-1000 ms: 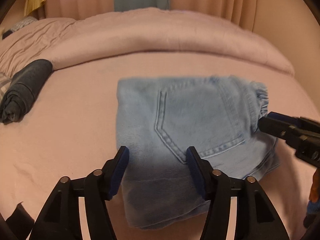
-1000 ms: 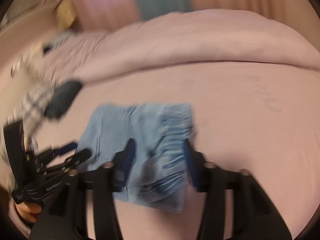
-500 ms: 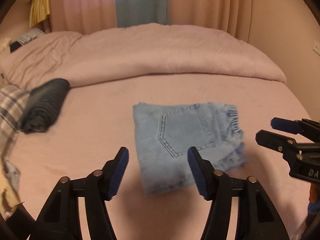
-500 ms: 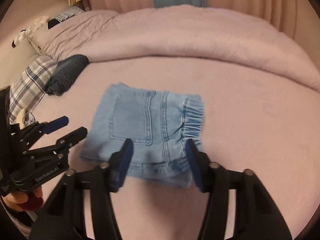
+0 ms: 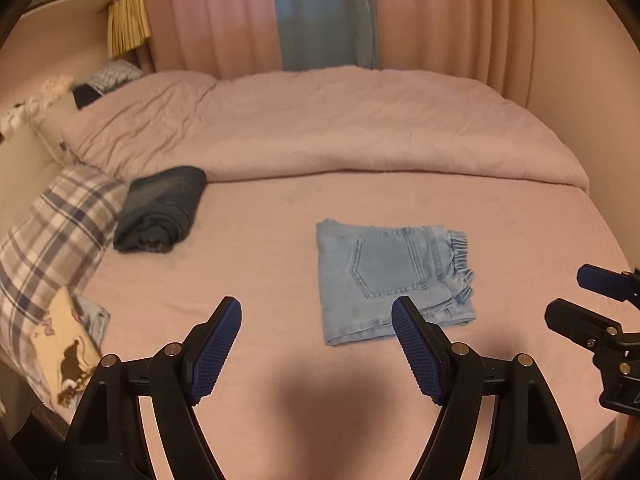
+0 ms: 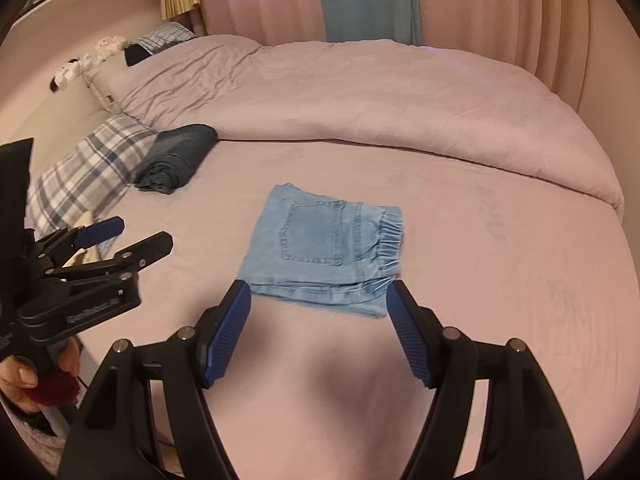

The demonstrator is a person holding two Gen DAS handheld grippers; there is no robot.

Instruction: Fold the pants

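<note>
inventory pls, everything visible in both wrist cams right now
folded jeans: 1, light blue, flat on the bed sheet in the middle, back pocket up, nothing touching it
rolled garment: 1, dark blue-grey, left side beside the plaid pillow
plaid pillow: 1, white and grey-blue check, left edge
printed cloth: 1, cream with dark figures, lower left
duvet: 1, pink, bunched across the far half of the bed
bed sheet: 1, pink
curtains: pink, with a teal panel between, behind the bed
left tool: 1, black with blue pads, jaws opening, empty
right tool: 1, same, jaws opening, empty
hand: 1, on the left tool's grip
</note>
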